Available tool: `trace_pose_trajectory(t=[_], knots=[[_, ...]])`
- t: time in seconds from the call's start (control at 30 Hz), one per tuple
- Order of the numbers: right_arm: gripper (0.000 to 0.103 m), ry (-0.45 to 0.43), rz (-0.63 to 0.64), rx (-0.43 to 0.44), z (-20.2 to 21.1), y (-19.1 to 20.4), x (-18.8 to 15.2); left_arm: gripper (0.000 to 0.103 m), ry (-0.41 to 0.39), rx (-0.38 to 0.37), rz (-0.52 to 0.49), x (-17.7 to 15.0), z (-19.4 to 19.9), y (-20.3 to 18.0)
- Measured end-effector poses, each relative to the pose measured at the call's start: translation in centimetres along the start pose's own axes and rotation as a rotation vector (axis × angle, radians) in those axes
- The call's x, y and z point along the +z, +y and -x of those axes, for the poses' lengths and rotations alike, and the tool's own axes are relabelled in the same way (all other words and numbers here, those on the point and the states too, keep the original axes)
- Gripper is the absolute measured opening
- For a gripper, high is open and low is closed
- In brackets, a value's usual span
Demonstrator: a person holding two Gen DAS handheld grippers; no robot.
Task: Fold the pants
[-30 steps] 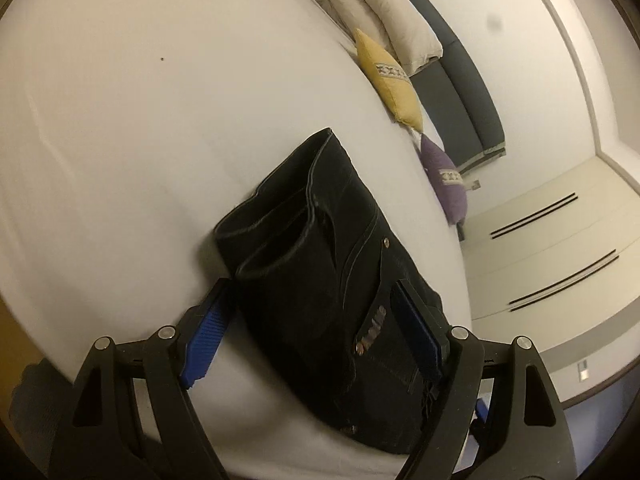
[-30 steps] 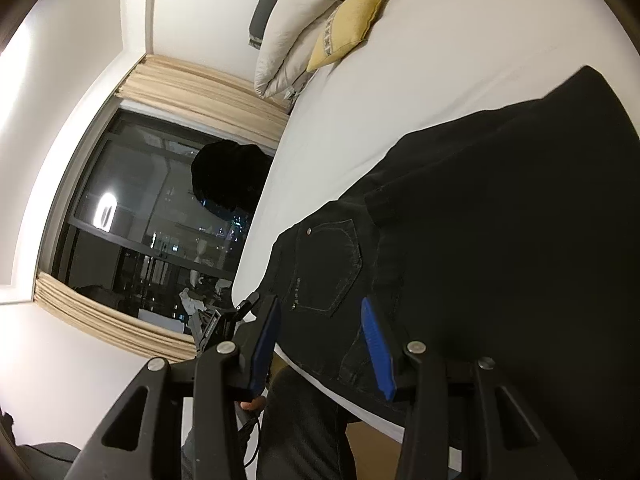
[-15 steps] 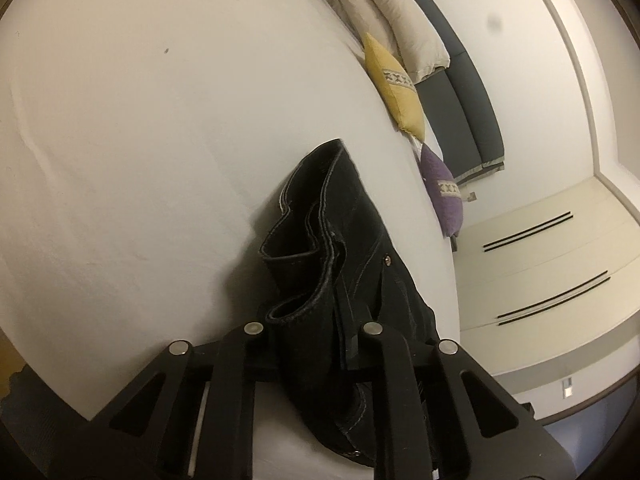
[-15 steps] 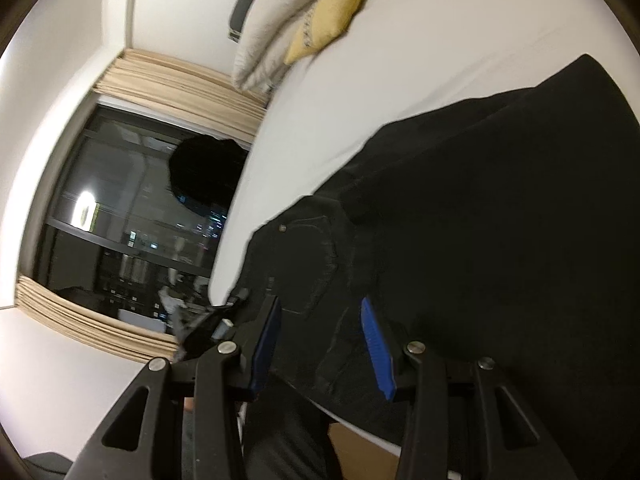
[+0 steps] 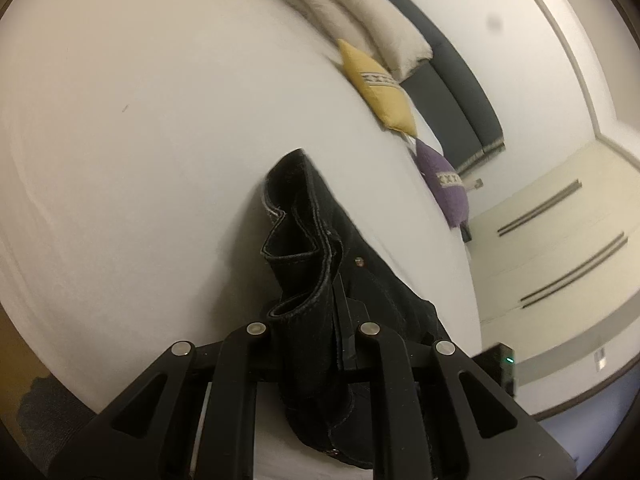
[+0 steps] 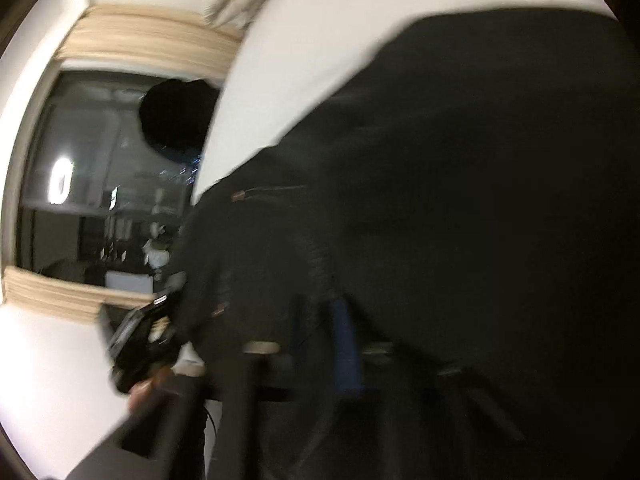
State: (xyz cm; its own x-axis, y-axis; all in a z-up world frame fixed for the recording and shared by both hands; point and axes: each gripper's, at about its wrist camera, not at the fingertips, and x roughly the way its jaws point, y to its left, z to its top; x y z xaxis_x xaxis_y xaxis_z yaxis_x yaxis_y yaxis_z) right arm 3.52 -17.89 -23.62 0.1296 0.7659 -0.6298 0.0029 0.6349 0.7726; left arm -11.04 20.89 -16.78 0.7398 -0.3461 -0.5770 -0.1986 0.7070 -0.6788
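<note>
Pants (image 5: 320, 264) bunched btwn left fingers (image 5: 256, 332), clamped; right gripper (image 6: 316, 336) blurred, grip can't tell.

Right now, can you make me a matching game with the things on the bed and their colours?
Things:
1. pants
2. square cushion next to the big pillows
3. cushion nearest the bed's far corner
4. bed sheet

Colours:
A. white
B. purple
C. black
D. yellow

Pairs: 1-C, 2-D, 3-B, 4-A
</note>
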Motion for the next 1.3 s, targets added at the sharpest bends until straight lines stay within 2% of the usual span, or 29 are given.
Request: trace_pose_trajectory(t=[0.07, 0.17, 0.27, 0.43, 0.5, 0.53, 0.57, 0.6, 0.63, 0.67, 0.7, 0.77, 0.83, 0.87, 0.93, 1.03, 1.17, 1.23, 1.3], knots=[[0.000, -0.007, -0.030, 0.043, 0.1, -1.0, 0.0, 0.012, -0.006, 0.004, -0.056, 0.0, 0.4, -1.6], [0.000, -0.016, 0.005, -0.009, 0.1, -0.3, -0.2, 0.012, -0.011, -0.004, -0.125, -0.3, 0.9, -3.9], [0.000, -0.014, -0.001, 0.000, 0.2, -0.6, -0.1, 0.012, -0.020, -0.021, -0.200, -0.8, 1.6, -6.5], [0.000, -0.022, 0.033, -0.034, 0.2, -0.3, -0.2, 0.012, -0.029, -0.023, -0.356, -2.2, 2.5, -11.2], [0.000, -0.016, 0.023, -0.006, 0.6, -0.3, -0.2, 0.012, -0.019, -0.034, -0.409, -3.1, 2.5, -13.2], [0.005, -0.013, 0.006, 0.011, 0.9, -0.2, -0.2, 0.012, -0.013, -0.039, -0.443, -3.8, 2.4, -14.5], [0.024, -0.020, -0.025, 0.033, 1.9, -0.4, -0.3, 0.012, -0.006, -0.045, -0.480, -4.6, 2.3, -15.7], [0.054, -0.053, -0.066, 0.107, 4.0, -0.9, -0.4, 0.012, 0.008, -0.059, -0.527, -5.8, 2.0, -17.4], [0.065, -0.082, -0.082, 0.149, 5.4, -1.3, -0.4, 0.012, 0.025, -0.073, -0.562, -6.9, 1.8, -18.7], [0.077, -0.163, -0.114, 0.207, 8.5, -2.2, -0.5, 0.012, 0.037, -0.079, -0.587, -7.7, 1.4, -19.7], [0.084, -0.213, -0.134, 0.236, 10.5, -2.8, -0.5, 0.012, 0.064, -0.088, -0.639, -9.6, 0.7, -21.4], [0.092, -0.281, -0.172, 0.288, 14.4, -4.0, -0.4, 0.012, 0.105, -0.098, -0.711, -12.8, -0.5, -23.7], [0.094, -0.327, -0.172, 0.329, 17.9, -4.6, -0.5, 0.012, 0.152, -0.093, -0.789, -16.7, -1.8, -25.6], [0.098, -0.345, -0.144, 0.324, 19.3, -4.4, -0.5, 0.012, 0.165, -0.086, -0.830, -18.4, -2.4, -26.3], [0.100, -0.357, -0.053, 0.232, 21.2, -3.7, -0.6, 0.012, 0.197, -0.058, -0.928, -22.4, -3.7, -27.5], [0.100, -0.291, -0.007, 0.175, 20.6, -3.8, -0.4, 0.012, 0.253, -0.022, -0.999, -26.6, -4.8, -27.9], [0.100, -0.175, -0.023, 0.100, 18.0, -4.9, 0.2, 0.012, 0.235, 0.021, -1.088, -29.0, -5.2, -28.5], [0.100, -0.133, -0.077, 0.111, 16.9, -6.5, 0.8, 0.012, 0.214, 0.033, -1.125, -29.7, -4.9, -28.5], [0.097, -0.132, -0.101, 0.127, 16.9, -7.4, 1.2, 0.012, 0.194, 0.054, -1.181, -30.8, -4.6, -28.6]])
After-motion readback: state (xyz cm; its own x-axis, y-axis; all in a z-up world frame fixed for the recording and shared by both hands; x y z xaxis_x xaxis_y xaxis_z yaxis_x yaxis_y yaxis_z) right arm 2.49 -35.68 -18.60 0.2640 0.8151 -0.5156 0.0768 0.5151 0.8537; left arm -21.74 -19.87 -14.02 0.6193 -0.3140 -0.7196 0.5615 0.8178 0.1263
